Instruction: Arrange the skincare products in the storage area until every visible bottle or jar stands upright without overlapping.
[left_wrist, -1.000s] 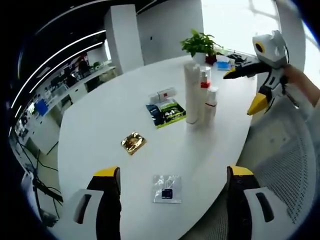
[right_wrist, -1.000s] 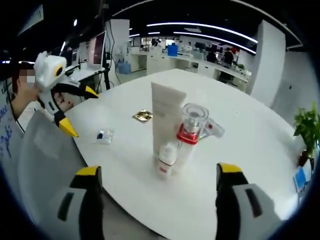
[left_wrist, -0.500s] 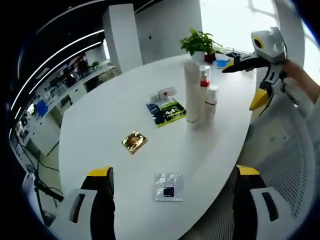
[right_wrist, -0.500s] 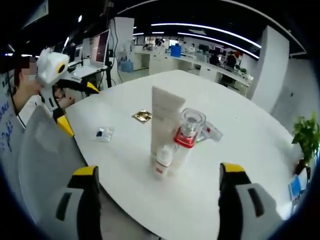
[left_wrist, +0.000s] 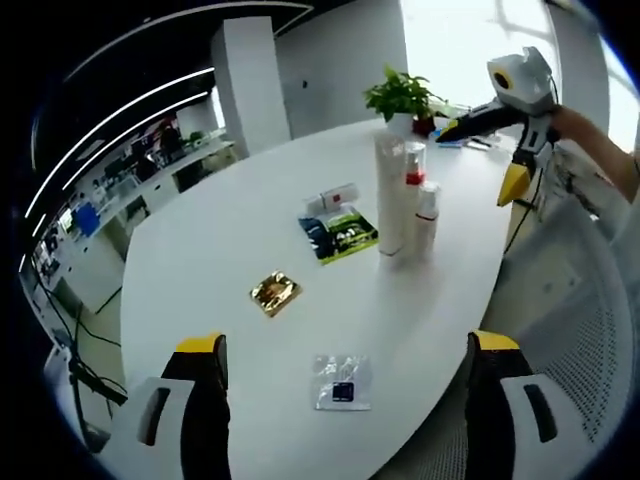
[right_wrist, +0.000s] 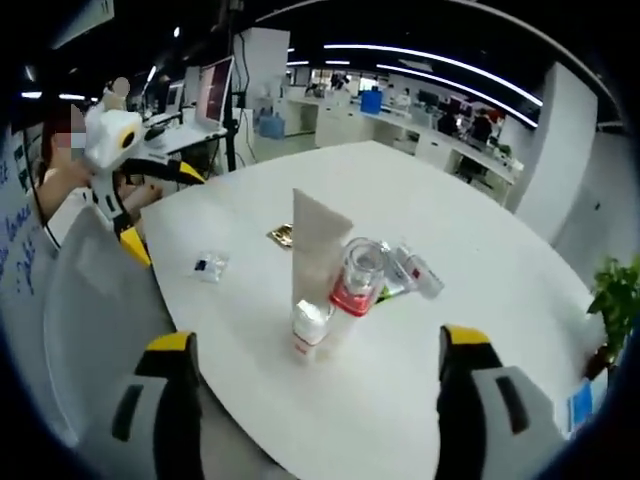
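Observation:
Three products stand upright close together on the white table (left_wrist: 220, 230): a tall white tube (left_wrist: 390, 195), a clear-capped bottle with a red collar (left_wrist: 412, 180) and a small white bottle (left_wrist: 428, 212). A small white tube (left_wrist: 335, 197) lies flat behind them. The right gripper view shows the tall tube (right_wrist: 315, 245), the red-collared bottle (right_wrist: 355, 285), the small bottle (right_wrist: 308, 330) and the lying tube (right_wrist: 420, 275). My left gripper (left_wrist: 345, 343) is open over the table's near edge. My right gripper (right_wrist: 318, 345) is open, short of the group, also seen in the air beyond the bottles (left_wrist: 480, 160).
A dark green packet (left_wrist: 340, 235), a gold sachet (left_wrist: 275, 292) and a clear sachet (left_wrist: 340, 382) lie flat on the table. A potted plant (left_wrist: 400, 95) stands at the far end. A mesh chair (right_wrist: 90, 300) sits by the edge, with the left gripper (right_wrist: 170, 215) above it.
The right gripper has drawn back from the bottles, which look smaller in its view. The left gripper view has shifted slightly. The products and sachets have not moved.

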